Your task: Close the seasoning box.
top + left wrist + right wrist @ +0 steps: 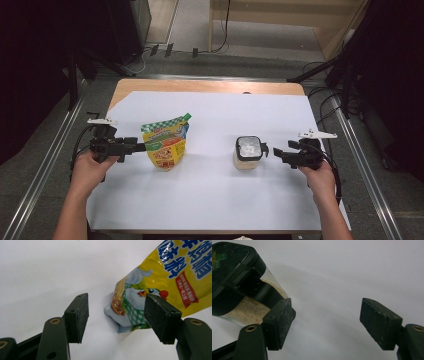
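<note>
Left gripper, jaws spread at the yellow pouch near the counter's left edge; right gripper, likewise spread beside the black-lidded jar toward the right edge, both apparently poised for grasping.

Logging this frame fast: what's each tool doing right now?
Left tool: open, holding nothing, jaws by the yellow pouch.
Right tool: open, holding nothing, beside the black-lidded jar.
</note>
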The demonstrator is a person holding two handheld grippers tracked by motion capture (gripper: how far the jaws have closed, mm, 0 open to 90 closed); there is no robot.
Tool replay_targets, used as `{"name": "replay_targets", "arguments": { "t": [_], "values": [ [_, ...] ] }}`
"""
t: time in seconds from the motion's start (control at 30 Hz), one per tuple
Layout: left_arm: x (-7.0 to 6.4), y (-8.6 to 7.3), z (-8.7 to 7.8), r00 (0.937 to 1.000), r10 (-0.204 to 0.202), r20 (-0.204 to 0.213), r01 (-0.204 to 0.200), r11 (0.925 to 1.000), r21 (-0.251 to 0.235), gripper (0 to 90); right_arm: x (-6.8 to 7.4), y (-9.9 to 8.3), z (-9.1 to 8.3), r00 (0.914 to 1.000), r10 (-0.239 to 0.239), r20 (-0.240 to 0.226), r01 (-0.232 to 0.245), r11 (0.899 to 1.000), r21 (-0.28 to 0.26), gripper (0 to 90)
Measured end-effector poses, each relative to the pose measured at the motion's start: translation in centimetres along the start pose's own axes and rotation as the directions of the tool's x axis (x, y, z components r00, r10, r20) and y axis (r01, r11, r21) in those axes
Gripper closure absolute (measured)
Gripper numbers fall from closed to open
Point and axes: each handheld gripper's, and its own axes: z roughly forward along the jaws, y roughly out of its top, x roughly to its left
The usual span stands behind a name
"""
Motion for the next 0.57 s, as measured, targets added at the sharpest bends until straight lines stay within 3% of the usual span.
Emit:
{"name": "replay_targets", "arguments": {
  "t": [0.1,0.57],
  "values": [
    [0.07,-0.01,0.0,1.0,-0.001,0.0,0.001,1.0,0.001,37.1,0.02,-0.01,0.09,0.9994,-0.01,-0.034,0.01,1.0,0.011,20.6],
    [0.5,-0.15,0.15,0.9996,-0.007,-0.029,0.007,1.0,0.0,33.1,0.13,-0.03,0.36,0.9996,-0.014,-0.026,0.015,1.0,0.025,20.9]
  ]
}}
